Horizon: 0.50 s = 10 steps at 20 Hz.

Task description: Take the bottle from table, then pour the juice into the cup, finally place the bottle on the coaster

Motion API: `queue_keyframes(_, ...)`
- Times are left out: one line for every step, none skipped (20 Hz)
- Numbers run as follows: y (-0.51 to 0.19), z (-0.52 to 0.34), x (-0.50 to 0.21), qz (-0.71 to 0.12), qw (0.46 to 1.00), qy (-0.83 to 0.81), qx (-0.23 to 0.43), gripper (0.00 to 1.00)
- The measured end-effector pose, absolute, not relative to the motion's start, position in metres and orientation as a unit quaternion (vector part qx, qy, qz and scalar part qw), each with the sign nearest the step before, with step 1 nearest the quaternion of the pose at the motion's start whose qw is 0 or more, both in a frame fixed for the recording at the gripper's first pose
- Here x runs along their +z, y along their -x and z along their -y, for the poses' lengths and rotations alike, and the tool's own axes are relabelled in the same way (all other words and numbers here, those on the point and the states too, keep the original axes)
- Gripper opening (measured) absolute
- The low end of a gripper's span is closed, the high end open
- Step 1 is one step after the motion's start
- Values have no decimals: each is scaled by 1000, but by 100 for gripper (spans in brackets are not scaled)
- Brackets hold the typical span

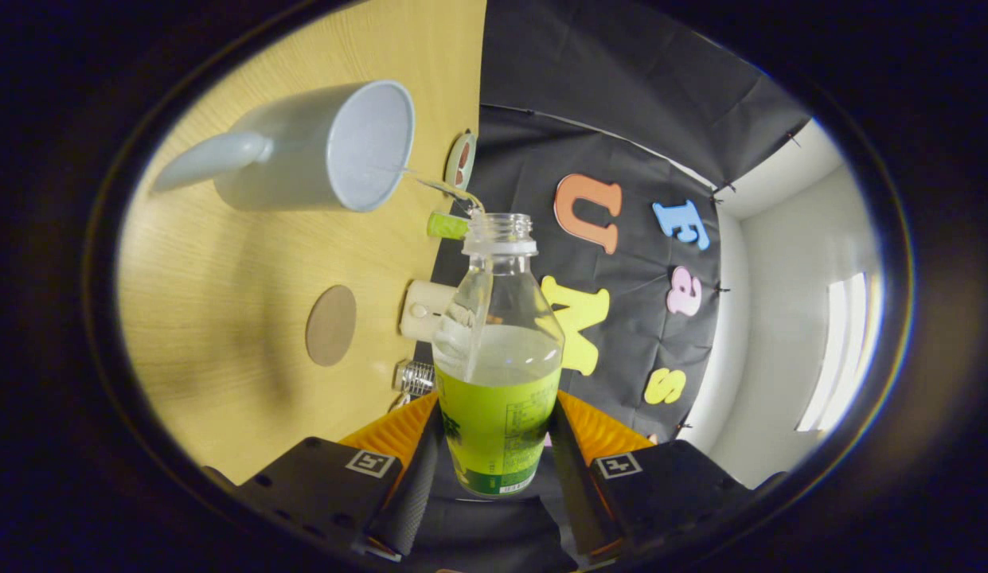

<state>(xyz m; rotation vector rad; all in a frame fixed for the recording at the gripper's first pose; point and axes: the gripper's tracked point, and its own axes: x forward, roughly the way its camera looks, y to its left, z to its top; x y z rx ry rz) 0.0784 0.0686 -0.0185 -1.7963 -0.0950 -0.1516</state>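
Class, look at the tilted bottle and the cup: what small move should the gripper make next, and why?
Probably hold the tilt a little longer. The fingers are shut on the bottle, whose open mouth points at the cup, and a thin stream runs from the mouth to the cup's rim. Liquid remains in the bottle, and the coaster on the table is bare.

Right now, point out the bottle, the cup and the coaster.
bottle (pixel 497 318): gripper view, clear shoulder above the label, held between the claw's fingers.
cup (pixel 302 151): gripper view, outer side wall.
coaster (pixel 331 325): gripper view, centre of the round disc on the table.
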Motion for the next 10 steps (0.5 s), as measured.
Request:
queue_keyframes(-79,-69,-18,42,619,782,-66,77)
queue_keyframes(-79,-69,-18,43,618,782,-66,77)
queue_keyframes(-78,-69,-18,45,617,783,-66,77)
queue_keyframes(-79,-70,-18,45,616,784,-66,77)
queue_keyframes(-79,-69,-18,45,614,786,-65,77)
queue_keyframes(-79,-70,-17,46,612,787,-65,77)
queue_keyframes(-78,-70,-17,48,611,788,-66,77)
queue_keyframes(-78,-70,-17,48,610,788,-67,77)
queue_keyframes(-79,-69,-16,50,608,789,-68,77)
queue_keyframes(-79,-70,-17,52,606,791,-69,77)
